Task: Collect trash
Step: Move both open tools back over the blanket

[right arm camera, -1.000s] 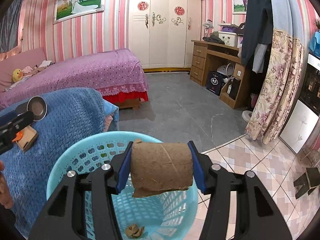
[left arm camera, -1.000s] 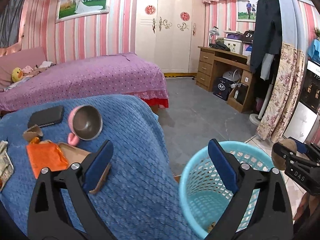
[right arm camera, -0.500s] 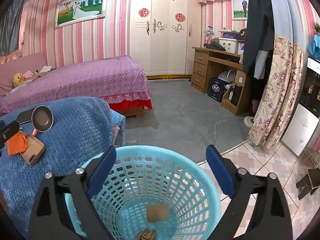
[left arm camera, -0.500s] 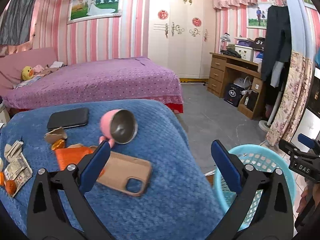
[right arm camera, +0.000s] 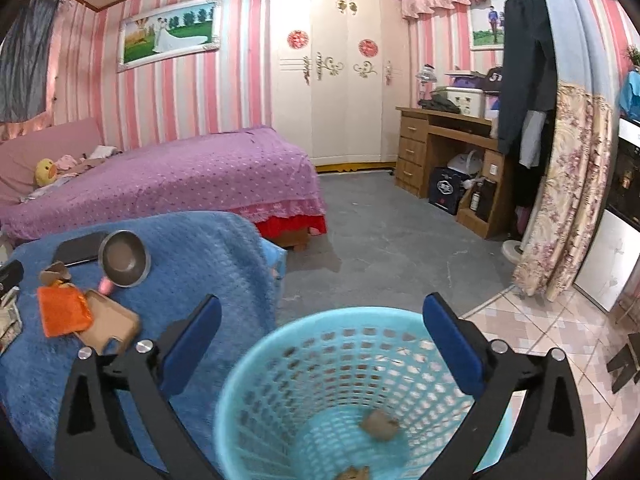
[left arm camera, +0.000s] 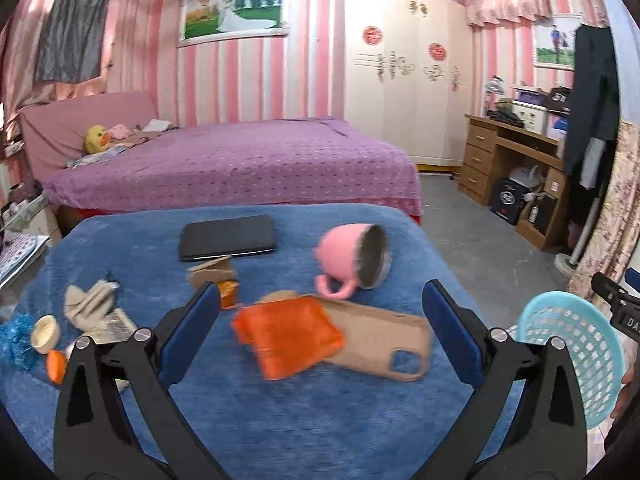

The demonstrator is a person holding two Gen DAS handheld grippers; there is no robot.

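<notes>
Pink-striped bedroom, purple bed (left arm camera: 240, 160) behind; a blue-blanketed desk (left arm camera: 280, 420) carries the clutter. Left tool (left arm camera: 320, 324) hangs over the desk with its jaws spread wide, gripping nothing. Between its fingers lies an orange wrapper (left arm camera: 288, 334), resting partly on a tan phone case (left arm camera: 384, 340). Beyond: a tipped pink cup (left arm camera: 352, 258), a dark phone (left arm camera: 227, 237), a torn cardboard scrap (left arm camera: 212, 272) beside a small orange foil piece (left arm camera: 228, 298). Far left, a crumpled grey wad (left arm camera: 90, 306), a cream cap (left arm camera: 45, 333) and banknotes (left arm camera: 110, 322). Right tool (right arm camera: 320, 344), also wide open and empty, sits above the blue basket (right arm camera: 256, 368), which stands on the floor just beside the desk; brown scraps (right arm camera: 378, 426) lie at its bottom. Likely step: left tool picks the next piece of trash, probably the wrapper. To do it well, come down squarely, close on the wrapper's free edge away from the case, and lift slowly so the case does not drag along. Wrapper looks thin and slippery; pinch a fold, not a flat face. Leave phone, cup and money alone.
</notes>
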